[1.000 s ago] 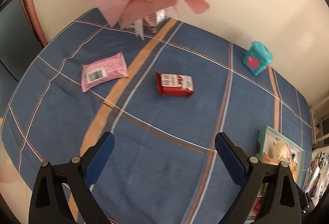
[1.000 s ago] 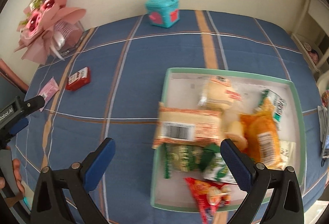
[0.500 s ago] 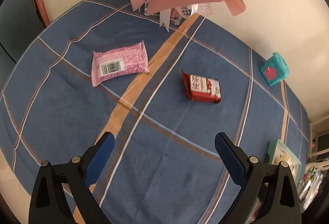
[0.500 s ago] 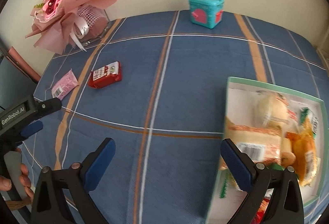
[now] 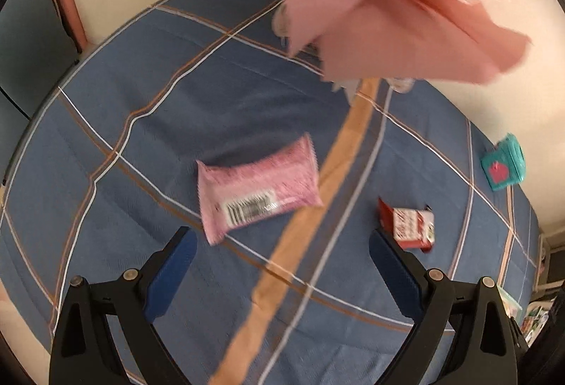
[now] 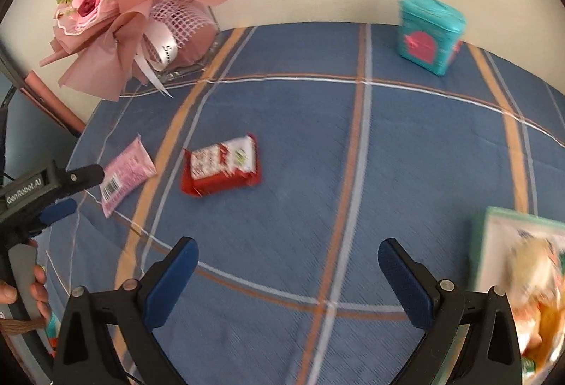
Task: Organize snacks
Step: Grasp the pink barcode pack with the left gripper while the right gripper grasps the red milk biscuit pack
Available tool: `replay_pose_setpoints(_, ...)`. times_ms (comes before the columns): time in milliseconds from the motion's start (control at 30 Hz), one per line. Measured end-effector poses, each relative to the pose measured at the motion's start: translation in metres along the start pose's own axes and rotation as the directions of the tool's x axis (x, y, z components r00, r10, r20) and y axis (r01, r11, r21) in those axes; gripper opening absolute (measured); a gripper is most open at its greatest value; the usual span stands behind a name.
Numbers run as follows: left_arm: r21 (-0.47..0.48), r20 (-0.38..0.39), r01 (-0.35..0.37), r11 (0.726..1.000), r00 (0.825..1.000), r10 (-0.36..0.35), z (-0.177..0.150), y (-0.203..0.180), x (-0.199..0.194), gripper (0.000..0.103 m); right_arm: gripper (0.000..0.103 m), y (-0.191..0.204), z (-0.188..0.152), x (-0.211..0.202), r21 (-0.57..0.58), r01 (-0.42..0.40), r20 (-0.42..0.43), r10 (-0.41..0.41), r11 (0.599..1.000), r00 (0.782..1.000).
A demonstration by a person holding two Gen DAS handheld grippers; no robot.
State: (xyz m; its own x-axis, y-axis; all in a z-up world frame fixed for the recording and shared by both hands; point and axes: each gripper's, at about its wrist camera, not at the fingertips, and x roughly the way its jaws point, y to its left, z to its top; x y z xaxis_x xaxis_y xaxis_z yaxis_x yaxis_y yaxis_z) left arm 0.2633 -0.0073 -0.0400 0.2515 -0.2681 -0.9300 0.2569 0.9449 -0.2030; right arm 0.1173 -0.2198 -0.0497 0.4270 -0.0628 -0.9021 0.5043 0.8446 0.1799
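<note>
A pink snack packet (image 5: 257,189) lies flat on the blue cloth at about eleven o'clock, just beyond the nearer left gripper (image 5: 279,265), long axis crosswise. That gripper's jaws are spread wide and empty. The right gripper (image 6: 287,273), also wide and empty, faces a red snack packet (image 6: 221,165) farther off at eleven o'clock.

The left wrist camera looks down over its gripper's wide-spread blue-padded fingers (image 5: 183,254) at the blue plaid tablecloth (image 5: 141,102), close beneath a pink paper-wrapped bouquet (image 5: 370,14). The right wrist camera faces the wall from farther back. Both show the flat pink snack packet (image 5: 257,183) (image 6: 123,173) and the red snack pack (image 5: 409,222) (image 6: 222,166).
</note>
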Motion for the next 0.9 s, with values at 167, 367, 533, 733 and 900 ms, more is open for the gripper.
replay_pose_setpoints(167,-0.005,-0.034,-0.002,1.000,0.999,0.002,0.015,0.012,0.022,0.098,0.103,0.020,0.019,0.028,-0.007,-0.017,-0.025,0.017,1.000,1.000)
replay_pose_setpoints(367,-0.039,-0.068,0.026,0.999,0.997,-0.029,0.027,0.016,0.046,0.098,0.103,0.039,0.033,0.058,-0.042,-0.024,-0.053,0.022,0.999,0.998)
replay_pose_setpoints(533,-0.022,-0.062,-0.001,1.000,0.998,0.000,0.034,0.012,0.056,0.098,0.103,0.050,0.040,0.076,-0.060,-0.027,-0.068,0.023,0.998,0.997)
replay_pose_setpoints(733,-0.010,-0.073,-0.029,1.000,0.997,0.028,0.038,0.008,0.066,0.098,0.103,0.059,0.046,0.091,-0.089,0.005,-0.074,-0.012,0.996,0.997)
replay_pose_setpoints(900,-0.010,-0.074,-0.042,0.999,0.996,0.042,0.041,0.007,0.072,0.093,0.090,0.055,0.052,0.093,-0.077,0.017,-0.068,-0.022,0.997,0.997)
